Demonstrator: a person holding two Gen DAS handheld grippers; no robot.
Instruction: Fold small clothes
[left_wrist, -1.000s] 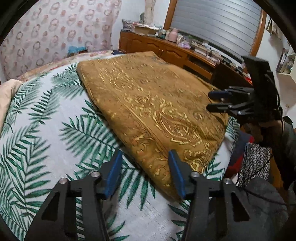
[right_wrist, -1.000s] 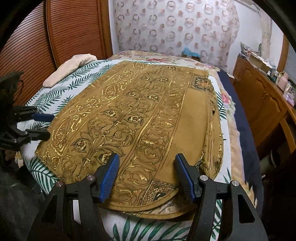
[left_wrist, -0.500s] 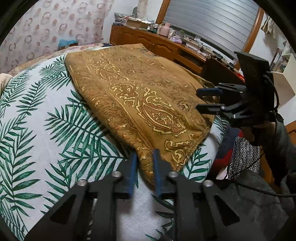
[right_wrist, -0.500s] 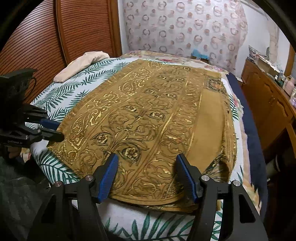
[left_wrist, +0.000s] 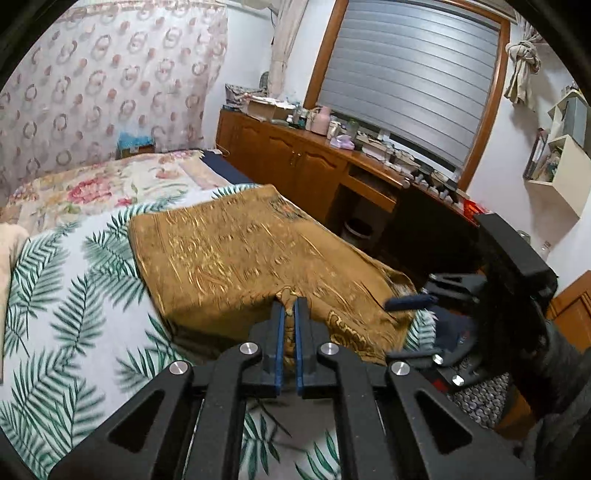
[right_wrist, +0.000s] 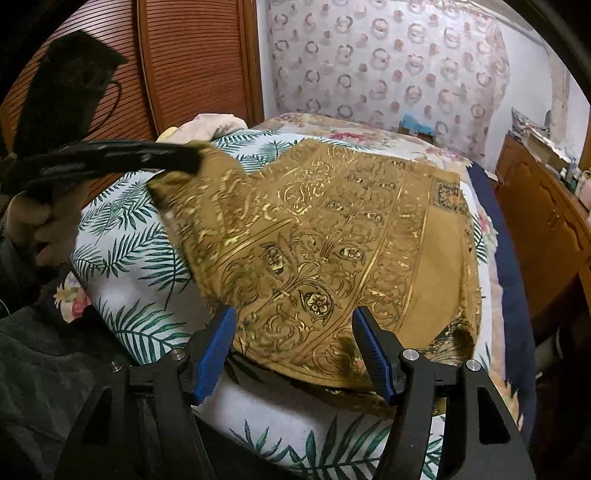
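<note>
A brown cloth with gold ornament (right_wrist: 351, 240) lies spread on the bed; it also shows in the left wrist view (left_wrist: 236, 254). My left gripper (left_wrist: 290, 312) is shut on the cloth's near left corner and holds it lifted off the bed; in the right wrist view the left gripper (right_wrist: 192, 158) shows at the left with that corner raised. My right gripper (right_wrist: 295, 325) is open, its blue pads on either side of the cloth's near edge, above the fabric. In the left wrist view the right gripper (left_wrist: 410, 325) shows at the right by the cloth's other near corner.
The bed is covered by a white sheet with green palm leaves (left_wrist: 74, 295). A beige pillow (right_wrist: 207, 125) lies at the far left. A wooden sideboard (left_wrist: 314, 162) with clutter runs along the right of the bed. A wooden slatted door (right_wrist: 192, 55) stands at the left.
My left gripper closed on the cloth's near left corner and raised it off the bed. My right gripper stayed open and moved closer over the cloth's near edge.
</note>
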